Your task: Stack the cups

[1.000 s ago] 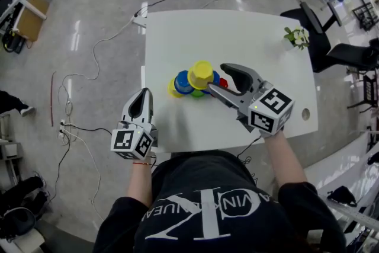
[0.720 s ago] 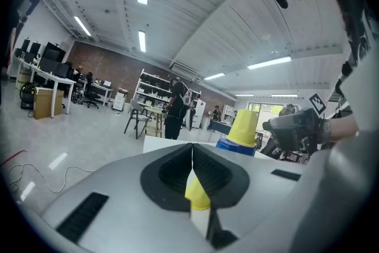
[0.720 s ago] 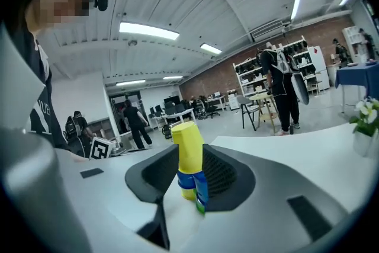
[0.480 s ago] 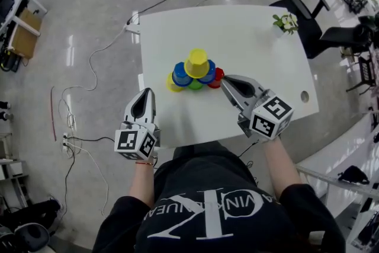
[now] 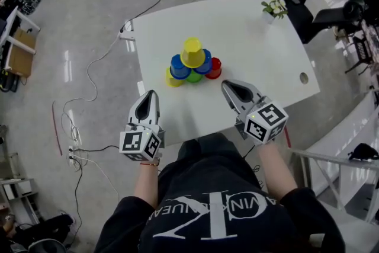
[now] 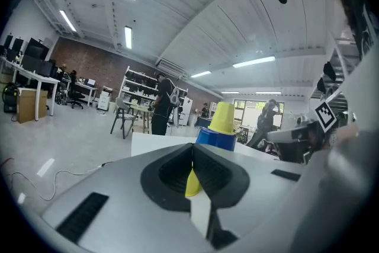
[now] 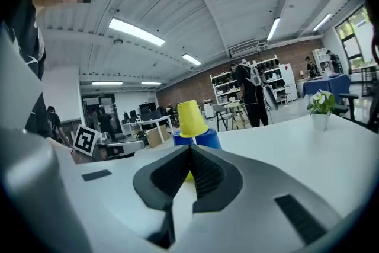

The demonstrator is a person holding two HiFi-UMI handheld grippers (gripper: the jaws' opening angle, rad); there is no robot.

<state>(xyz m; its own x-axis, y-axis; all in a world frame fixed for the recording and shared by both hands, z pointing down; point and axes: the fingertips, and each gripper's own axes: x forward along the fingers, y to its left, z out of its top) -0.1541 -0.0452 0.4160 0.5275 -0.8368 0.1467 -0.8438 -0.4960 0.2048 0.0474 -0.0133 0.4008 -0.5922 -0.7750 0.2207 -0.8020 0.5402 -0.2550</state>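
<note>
- The cups [image 5: 190, 66] stand in a tight pyramid near the middle of the white desk [image 5: 254, 38], at 12 o'clock from the person.
- A yellow cup [image 5: 193, 53] sits upside down on top, resting on two blue cups [image 5: 179, 66]. Below them, a green cup [image 5: 192, 76] shows at 6 o'clock, a red cup [image 5: 214, 67] at 4 o'clock, and a second yellow one at 8 o'clock.
- The left hand-held gripper [image 5: 148, 94] hangs over the near desk edge, at 7 o'clock from the pile and well apart from it. In its own view its jaws [image 6: 192, 146] meet, and nothing is caught between them; the cups show only in the distance beyond.
- The right hand-held gripper [image 5: 228, 85] sits at 5 o'clock from the pile, also clear of it. Its jaws [image 7: 190, 149] are pressed together on nothing.
- A small potted plant [image 5: 273, 7] stands at 2 o'clock from the pile, near the far corner, and plays no part here.
- Judging by this layout, the building step looks finished: no loose cup lies on the desk and neither tool carries one.
- If any move is left, it is likely only to pull both tools farther from the desk. That calls for care, since a knock at the base row could topple the cups above.
</note>
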